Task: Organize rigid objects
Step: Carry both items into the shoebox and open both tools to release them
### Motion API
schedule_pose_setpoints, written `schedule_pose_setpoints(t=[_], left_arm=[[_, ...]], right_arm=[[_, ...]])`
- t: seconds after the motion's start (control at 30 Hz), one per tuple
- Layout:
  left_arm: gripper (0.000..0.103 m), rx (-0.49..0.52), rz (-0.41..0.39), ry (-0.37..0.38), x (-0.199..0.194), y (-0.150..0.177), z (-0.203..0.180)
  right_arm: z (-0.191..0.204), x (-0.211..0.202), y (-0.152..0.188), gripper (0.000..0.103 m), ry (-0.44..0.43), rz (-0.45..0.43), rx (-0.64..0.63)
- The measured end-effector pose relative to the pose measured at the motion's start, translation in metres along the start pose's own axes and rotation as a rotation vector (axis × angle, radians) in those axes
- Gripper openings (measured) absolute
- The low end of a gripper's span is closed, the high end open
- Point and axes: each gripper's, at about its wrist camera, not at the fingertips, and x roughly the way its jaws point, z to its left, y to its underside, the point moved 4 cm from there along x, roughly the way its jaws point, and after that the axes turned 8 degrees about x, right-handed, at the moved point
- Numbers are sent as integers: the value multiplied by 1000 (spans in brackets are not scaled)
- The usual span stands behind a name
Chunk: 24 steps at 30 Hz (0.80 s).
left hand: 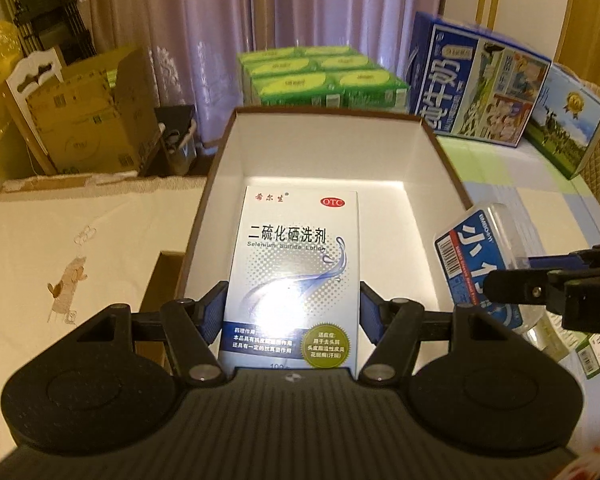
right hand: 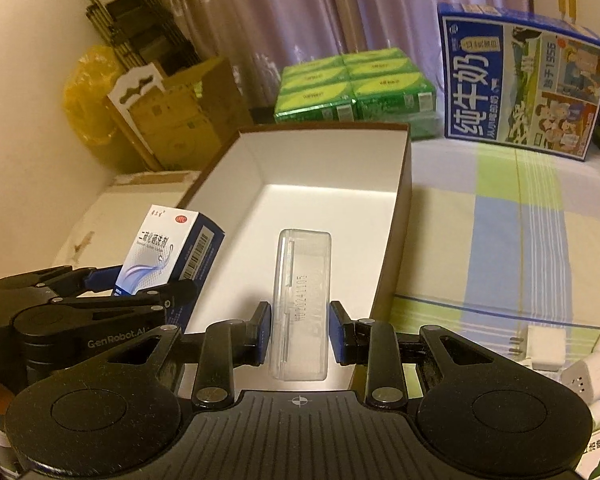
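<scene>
Bedside clutter; empty brown box [right hand: 400, 208] beneath two gripper-held packages.

Left gripper [left hand: 292, 316] clamped wide, right gripper [right hand: 299, 330] clamped narrow — both angled downward, side by side

Both wrist cameras look steeply down, close over the same open box [left hand: 440, 148], side by side.

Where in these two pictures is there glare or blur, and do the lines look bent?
Left wrist view: strong glare on the lotion box and on the white box floor; the green packs look soft. Right wrist view: the clear plastic case shines faintly; the open box's edges bow from fisheye.
</scene>
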Motion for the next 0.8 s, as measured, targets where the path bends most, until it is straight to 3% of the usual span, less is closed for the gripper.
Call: schedule_pose_setpoints(t=[0.33,0.37,0.43,0.8], left_arm=[[68,27,73,28,26,14,7],[68,26,73,29,25,14,9],[68,20,71,37,24,14,11],[69,13,64,45,13,13,12]], right_arm=[[4,24,3,27,60,27,-27],[5,27,3,30,82,32,-38],[5,31,4,61,98,32,-47],[9,22,10,63,82,29,-41]])
